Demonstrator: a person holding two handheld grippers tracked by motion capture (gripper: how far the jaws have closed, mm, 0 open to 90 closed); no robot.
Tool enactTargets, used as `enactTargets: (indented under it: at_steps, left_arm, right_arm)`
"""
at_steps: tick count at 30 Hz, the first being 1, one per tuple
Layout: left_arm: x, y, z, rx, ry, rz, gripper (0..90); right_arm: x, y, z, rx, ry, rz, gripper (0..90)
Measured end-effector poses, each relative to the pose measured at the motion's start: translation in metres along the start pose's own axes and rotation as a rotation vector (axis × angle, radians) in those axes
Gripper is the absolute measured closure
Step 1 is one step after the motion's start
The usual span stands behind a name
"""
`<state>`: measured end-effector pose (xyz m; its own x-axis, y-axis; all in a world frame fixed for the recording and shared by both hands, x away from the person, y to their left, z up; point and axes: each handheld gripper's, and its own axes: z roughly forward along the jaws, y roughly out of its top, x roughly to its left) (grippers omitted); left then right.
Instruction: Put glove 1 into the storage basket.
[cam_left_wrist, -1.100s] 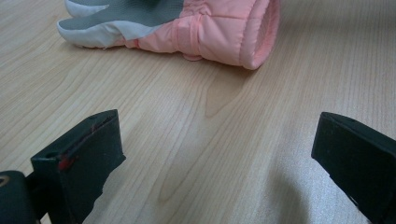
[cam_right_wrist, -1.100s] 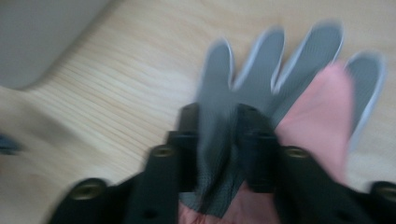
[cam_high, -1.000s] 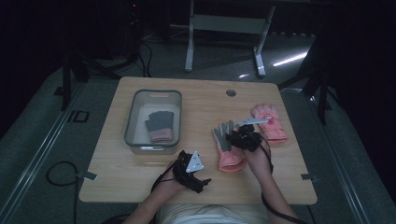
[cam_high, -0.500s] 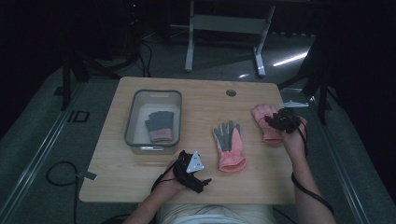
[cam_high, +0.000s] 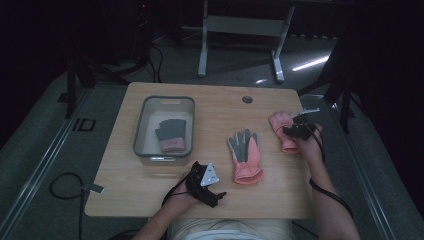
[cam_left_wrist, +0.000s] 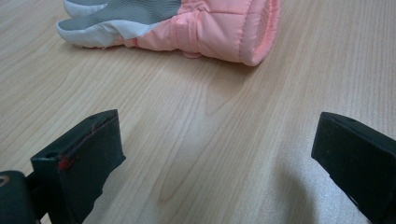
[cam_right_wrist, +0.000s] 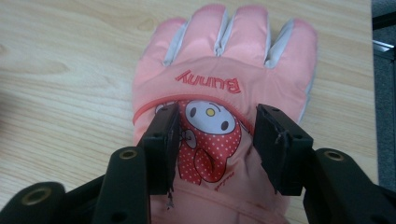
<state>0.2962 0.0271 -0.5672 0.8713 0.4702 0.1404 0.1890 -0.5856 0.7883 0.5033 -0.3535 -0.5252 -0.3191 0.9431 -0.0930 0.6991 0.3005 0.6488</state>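
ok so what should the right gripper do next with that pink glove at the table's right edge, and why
Probably ease straight down and close. The right gripper is over the back of the pink glove, its jaws having just been opening, now apart on either side of the bunny picture without pinching fabric. The glove lies flat on the table, so a short descent should let the pads gather it.

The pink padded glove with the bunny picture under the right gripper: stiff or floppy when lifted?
The pink padded glove looks quilted and soft, so it would probably sag from any pinch point. It seems light. The right gripper, jaws just opening astride it, should bite the puffy fabric without slipping.
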Motion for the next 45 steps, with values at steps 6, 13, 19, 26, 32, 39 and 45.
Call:
enactTargets:
  at_steps: [6, 13, 19, 26, 32, 39, 45]
  left_arm:
    - [0.0, 0.0, 0.0, 0.0, 0.0, 0.004, 1.5]
    - [0.0, 0.0, 0.001, -0.003, -0.001, 0.0, 1.5]
    - [0.0, 0.0, 0.001, -0.003, -0.005, -0.001, 1.5]
    - [0.0, 0.0, 0.001, 0.0, -0.01, -0.001, 1.5]
    - [-0.001, 0.0, 0.001, -0.001, -0.008, -0.002, 1.5]
    - [0.001, 0.0, 0.0, -0.002, -0.008, -0.006, 1.5]
    - [0.002, -0.001, 0.0, -0.006, -0.009, -0.016, 1.6]
  right_arm:
    - [0.004, -0.002, 0.004, -0.001, -0.016, 0.011, 62.6]
    - [0.0, 0.004, 0.004, 0.037, 0.02, 0.058, 78.1]
    - [0.001, 0.009, -0.009, 0.033, 0.01, 0.074, 84.4]
    - [0.01, 0.011, -0.043, -0.008, 0.02, 0.084, 85.0]
    - [0.019, 0.012, -0.085, -0.066, 0.012, 0.049, 84.9]
    - [0.031, -0.003, -0.122, -0.103, 0.001, 0.055, 85.1]
    - [0.04, -0.028, -0.137, -0.1, -0.029, 0.078, 85.2]
